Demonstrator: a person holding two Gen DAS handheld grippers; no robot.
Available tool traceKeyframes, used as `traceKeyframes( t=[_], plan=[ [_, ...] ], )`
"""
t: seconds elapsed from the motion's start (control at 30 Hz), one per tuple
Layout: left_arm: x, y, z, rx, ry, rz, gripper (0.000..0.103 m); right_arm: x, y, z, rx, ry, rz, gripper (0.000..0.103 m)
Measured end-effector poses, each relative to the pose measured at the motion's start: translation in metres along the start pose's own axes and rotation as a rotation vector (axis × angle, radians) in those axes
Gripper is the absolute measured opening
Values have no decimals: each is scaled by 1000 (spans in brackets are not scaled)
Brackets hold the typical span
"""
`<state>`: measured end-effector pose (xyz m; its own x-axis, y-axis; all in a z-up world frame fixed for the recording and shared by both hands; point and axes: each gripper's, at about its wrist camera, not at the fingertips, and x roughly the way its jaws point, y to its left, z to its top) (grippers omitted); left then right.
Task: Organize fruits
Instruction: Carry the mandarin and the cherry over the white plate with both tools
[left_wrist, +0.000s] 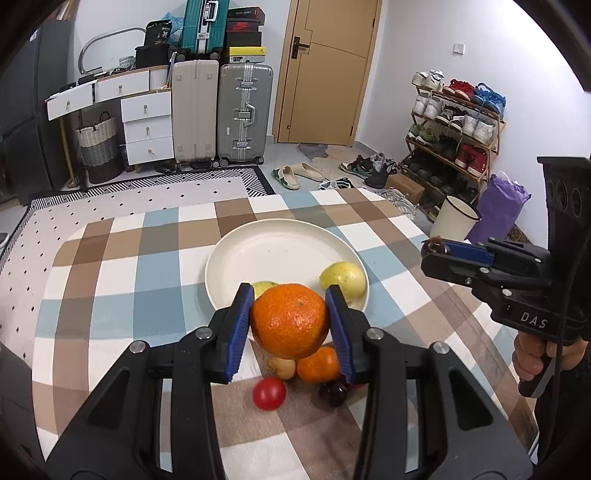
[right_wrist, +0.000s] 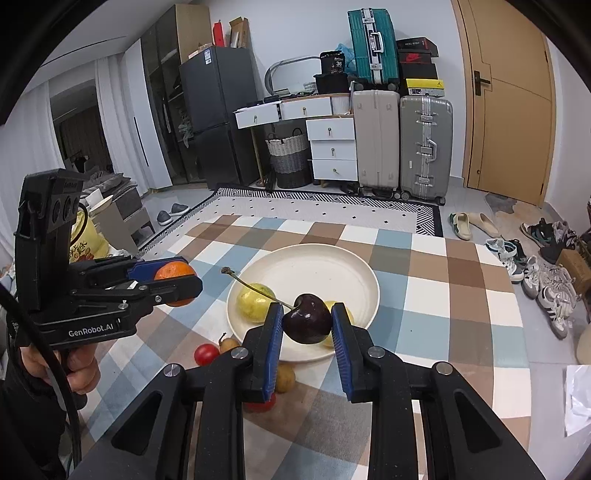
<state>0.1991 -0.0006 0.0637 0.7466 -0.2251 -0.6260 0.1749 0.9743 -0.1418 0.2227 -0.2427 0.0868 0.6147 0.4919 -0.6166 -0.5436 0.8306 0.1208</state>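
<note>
Left gripper (left_wrist: 290, 322): jaws clamped on an orange (left_wrist: 290, 320), blue pads pressed to both its sides; the fruit is held clear above the near part of the checked tablecloth (left_wrist: 110, 280), just short of the near rim of the cream plate (left_wrist: 273, 243)

Right gripper (right_wrist: 307, 322): jaws drawn in narrow on a dark cherry (right_wrist: 307, 318), stem (right_wrist: 255, 286) slanting up to the left; the cherry is carried over the plate's near rim

Plate: set around the middle of the table, nearer its far edge. Two yellow-green fruits are seen on it, one (right_wrist: 255, 300) at the near-left of the plate, one (left_wrist: 343, 278) at the near-right, the latter partly hidden behind the right gripper's finger in the right wrist view

On the cloth, between the plate and the near edge, a loose cluster is left: a second, smaller orange (left_wrist: 318, 364), a small yellow-brown fruit (left_wrist: 282, 367) touching it, a red tomato (left_wrist: 269, 393), another dark cherry (left_wrist: 333, 394). A further red tomato (right_wrist: 206, 353) and a small pear-shaped fruit (right_wrist: 228, 344) are noted beside the plate's near-left rim

A hand (right_wrist: 74, 369) is seen on the left gripper's grip
</note>
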Motion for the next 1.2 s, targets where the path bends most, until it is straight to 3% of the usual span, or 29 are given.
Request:
traceKeyframes(
  t=[0.5, 1.2],
  plan=[
    [44, 28, 22, -8, 26, 27, 37, 44, -10, 18, 38, 34, -1, 26],
    [134, 54, 28, -37, 102, 58, 37, 112, -38, 21, 57, 92, -41, 26]
  ],
)
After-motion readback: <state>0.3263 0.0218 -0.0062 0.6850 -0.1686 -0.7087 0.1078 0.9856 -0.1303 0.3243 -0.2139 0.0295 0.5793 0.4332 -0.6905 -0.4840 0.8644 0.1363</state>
